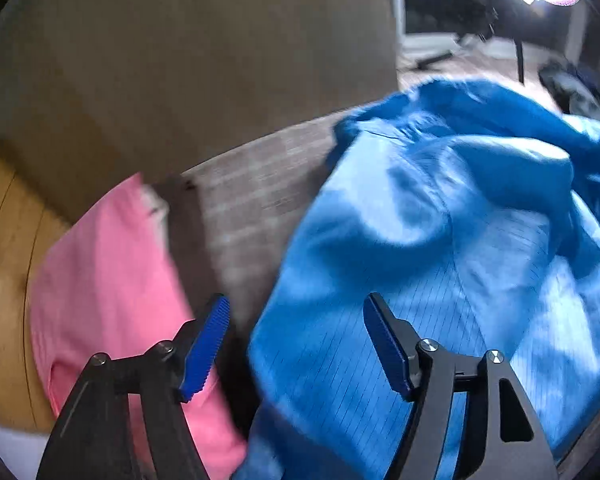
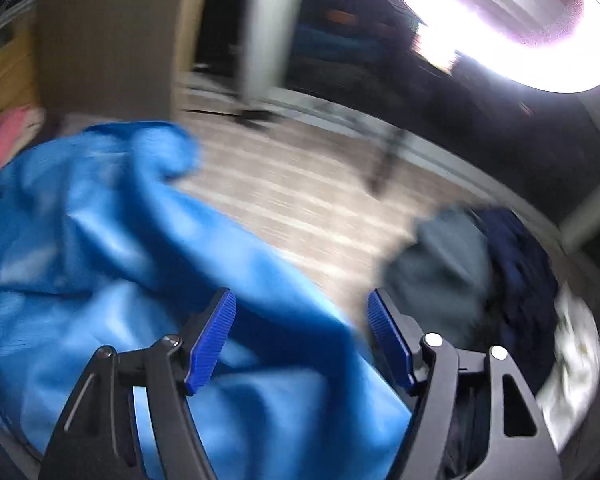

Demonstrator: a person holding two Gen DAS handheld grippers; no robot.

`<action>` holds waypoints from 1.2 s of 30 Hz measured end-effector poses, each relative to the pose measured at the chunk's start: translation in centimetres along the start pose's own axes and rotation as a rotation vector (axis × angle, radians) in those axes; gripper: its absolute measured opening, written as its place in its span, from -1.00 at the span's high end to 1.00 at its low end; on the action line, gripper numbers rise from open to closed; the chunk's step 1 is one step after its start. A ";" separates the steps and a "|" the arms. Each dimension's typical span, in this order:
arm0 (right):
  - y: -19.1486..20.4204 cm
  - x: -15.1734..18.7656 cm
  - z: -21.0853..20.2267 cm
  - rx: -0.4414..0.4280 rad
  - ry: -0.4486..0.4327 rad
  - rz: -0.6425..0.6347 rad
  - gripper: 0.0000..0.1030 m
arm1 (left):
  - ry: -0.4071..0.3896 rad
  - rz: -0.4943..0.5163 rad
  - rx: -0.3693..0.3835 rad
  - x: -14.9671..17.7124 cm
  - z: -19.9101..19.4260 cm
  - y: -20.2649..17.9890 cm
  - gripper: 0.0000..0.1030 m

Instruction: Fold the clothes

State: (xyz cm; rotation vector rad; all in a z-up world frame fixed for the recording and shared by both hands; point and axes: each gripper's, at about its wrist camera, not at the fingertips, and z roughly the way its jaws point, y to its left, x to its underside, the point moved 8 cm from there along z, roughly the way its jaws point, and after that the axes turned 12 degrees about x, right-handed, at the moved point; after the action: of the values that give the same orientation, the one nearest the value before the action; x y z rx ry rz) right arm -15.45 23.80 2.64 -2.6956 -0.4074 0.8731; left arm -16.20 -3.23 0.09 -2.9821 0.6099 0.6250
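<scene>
Both claws hung wide apart with nothing between the pads! The left claw [image 1: 296, 344] hovered over the crumpled blue garment [image 1: 440, 248] on the striped surface [image 1: 252, 184], a folded pink garment [image 1: 112, 280] just beside it. The right claw [image 2: 302, 340] hung over the blue cloth's edge, near a dark clothes pile [image 2: 480, 272].

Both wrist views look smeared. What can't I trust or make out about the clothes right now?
- Blue garment: type and fold state unclear; crumpled, cut off by frame edges in both views.
- Pink garment: partly behind the left gripper.
- Dark clothes pile: motion-blurred, pieces indistinguishable.
- Right gripper: open, nothing gripped.
</scene>
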 end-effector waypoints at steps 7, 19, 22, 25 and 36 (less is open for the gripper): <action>3.7 -1.4 5.3 0.007 -0.001 -0.196 -0.32 | 0.105 0.043 0.053 -0.1 3.2 -0.5 -0.22; -5.6 -2.3 4.8 0.170 0.041 0.045 0.07 | 0.060 -0.018 0.115 -1.8 -0.2 0.7 1.00; -5.5 -1.8 2.9 0.165 0.010 0.051 -0.05 | 0.065 -0.004 0.111 -2.2 0.7 0.7 1.00; -4.1 -0.7 1.7 0.033 -0.007 0.058 -0.11 | 0.078 0.008 0.115 -2.3 2.3 1.4 1.00; -9.0 0.6 3.5 0.360 0.048 0.013 -0.32 | 0.099 0.008 0.113 -2.4 3.8 1.4 1.00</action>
State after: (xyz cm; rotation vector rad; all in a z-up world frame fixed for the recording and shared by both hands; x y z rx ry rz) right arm -18.69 32.90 2.64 -2.3841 -0.1992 0.7971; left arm -20.22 -3.25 -2.39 -2.9194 0.6402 0.4301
